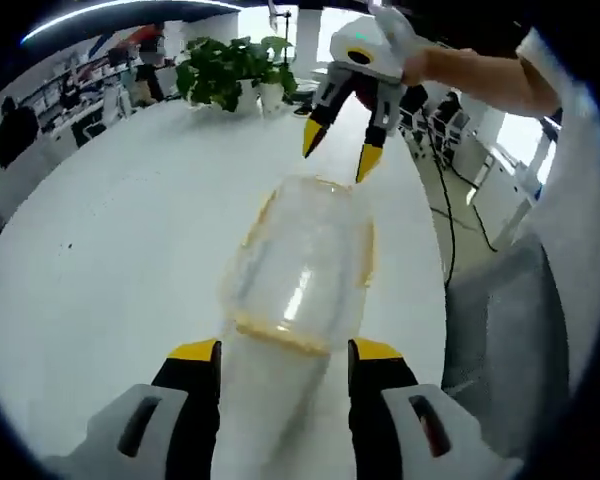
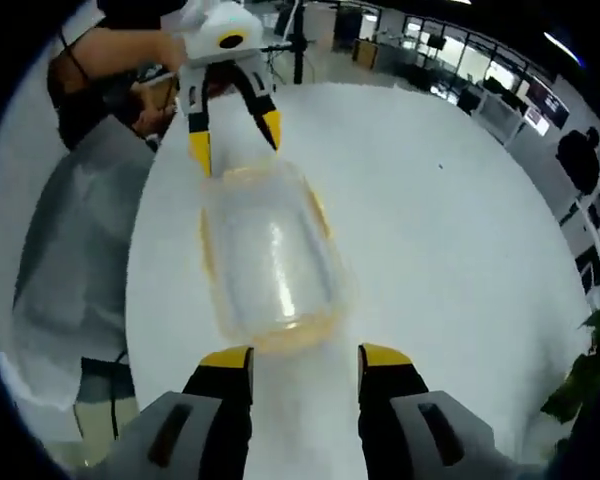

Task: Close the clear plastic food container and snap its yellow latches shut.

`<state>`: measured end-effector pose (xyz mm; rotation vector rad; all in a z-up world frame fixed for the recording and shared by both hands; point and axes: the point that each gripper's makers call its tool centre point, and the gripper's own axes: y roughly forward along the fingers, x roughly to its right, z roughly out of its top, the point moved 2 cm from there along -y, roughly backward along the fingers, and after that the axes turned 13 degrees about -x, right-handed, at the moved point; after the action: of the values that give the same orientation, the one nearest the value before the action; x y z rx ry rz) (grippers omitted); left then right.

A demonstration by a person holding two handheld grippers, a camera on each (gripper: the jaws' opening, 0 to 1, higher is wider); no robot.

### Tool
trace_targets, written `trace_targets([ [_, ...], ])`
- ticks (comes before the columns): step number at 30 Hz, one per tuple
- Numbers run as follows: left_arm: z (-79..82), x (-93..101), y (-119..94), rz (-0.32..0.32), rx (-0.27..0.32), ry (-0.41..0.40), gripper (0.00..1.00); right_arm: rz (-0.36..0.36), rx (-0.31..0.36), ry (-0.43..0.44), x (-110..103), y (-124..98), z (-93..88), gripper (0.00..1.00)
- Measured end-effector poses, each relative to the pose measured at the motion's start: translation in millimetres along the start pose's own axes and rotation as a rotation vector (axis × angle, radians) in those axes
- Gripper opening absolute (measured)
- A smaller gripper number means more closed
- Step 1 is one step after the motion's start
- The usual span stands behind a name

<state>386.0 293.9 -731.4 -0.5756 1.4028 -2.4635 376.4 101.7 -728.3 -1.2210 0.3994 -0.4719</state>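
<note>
Squarely between the two grippers lies the clear container [image 1: 298, 268] on the white desk [image 1: 110, 240].
Its long axis runs from left gripper [image 1: 284, 352] to right gripper [image 2: 306, 352]; both jaws wide, empty, near its ends.

The left tongs [image 1: 284, 352] carry black jaws capped with yellow tips and set in grey-white housings with dark slots. The right tongs [image 2: 305, 358] match them, their white body bearing a black round patch. At three o'clock, the person wears a white garment [image 1: 580, 200].
</note>
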Motion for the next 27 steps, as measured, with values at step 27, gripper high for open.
trace_targets([
  [27, -15.6, 3.6, 27.2, -0.016, -0.077, -0.592, 0.34, 0.129, 0.015, 0.656, -11.6, 34.5, 6.1, 0.35],
])
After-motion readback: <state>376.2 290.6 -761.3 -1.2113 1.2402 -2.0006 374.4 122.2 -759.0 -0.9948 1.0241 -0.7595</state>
